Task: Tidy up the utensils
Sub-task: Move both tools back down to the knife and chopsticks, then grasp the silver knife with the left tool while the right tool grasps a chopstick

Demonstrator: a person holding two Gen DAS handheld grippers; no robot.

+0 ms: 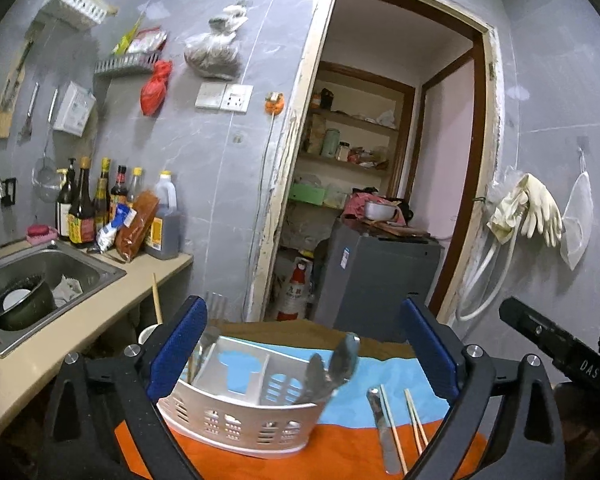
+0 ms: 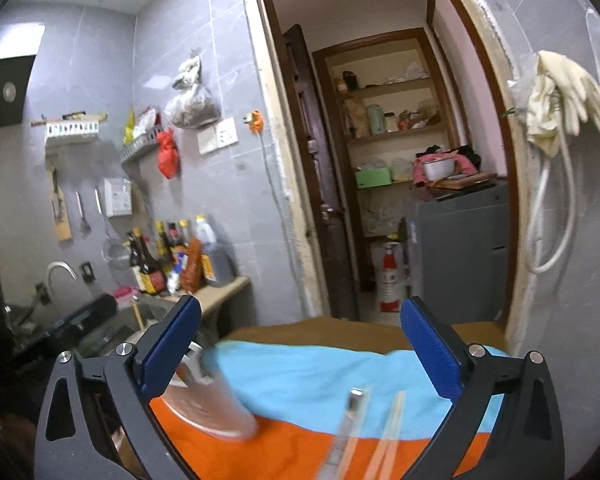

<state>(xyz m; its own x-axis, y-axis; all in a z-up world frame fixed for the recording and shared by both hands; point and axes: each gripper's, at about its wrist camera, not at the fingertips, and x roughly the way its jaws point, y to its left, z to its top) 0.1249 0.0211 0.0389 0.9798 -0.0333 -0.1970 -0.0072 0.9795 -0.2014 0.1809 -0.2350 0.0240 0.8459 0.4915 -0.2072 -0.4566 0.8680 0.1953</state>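
Observation:
A white perforated utensil caddy [image 1: 236, 420] stands on the orange and blue cloth [image 1: 380, 372]. Spoons [image 1: 336, 364] lean in its right compartment and more metal utensils [image 1: 198, 354] stand in its left one. A metal knife [image 1: 382, 428] and chopsticks [image 1: 414, 420] lie on the cloth to its right. My left gripper [image 1: 304, 344] is open above the caddy, holding nothing. My right gripper [image 2: 300, 344] is open and empty above the cloth [image 2: 320, 376]; the caddy [image 2: 212, 404], knife [image 2: 346, 428] and chopsticks [image 2: 388, 432] show blurred there.
A steel sink [image 1: 40, 276] with a pot sits in the counter at left, with sauce bottles [image 1: 100, 208] behind it. An open doorway with a grey cabinet [image 1: 380, 276] lies ahead. Rubber gloves [image 1: 532, 208] hang on the right wall. The right gripper's body [image 1: 552, 344] shows at the right edge.

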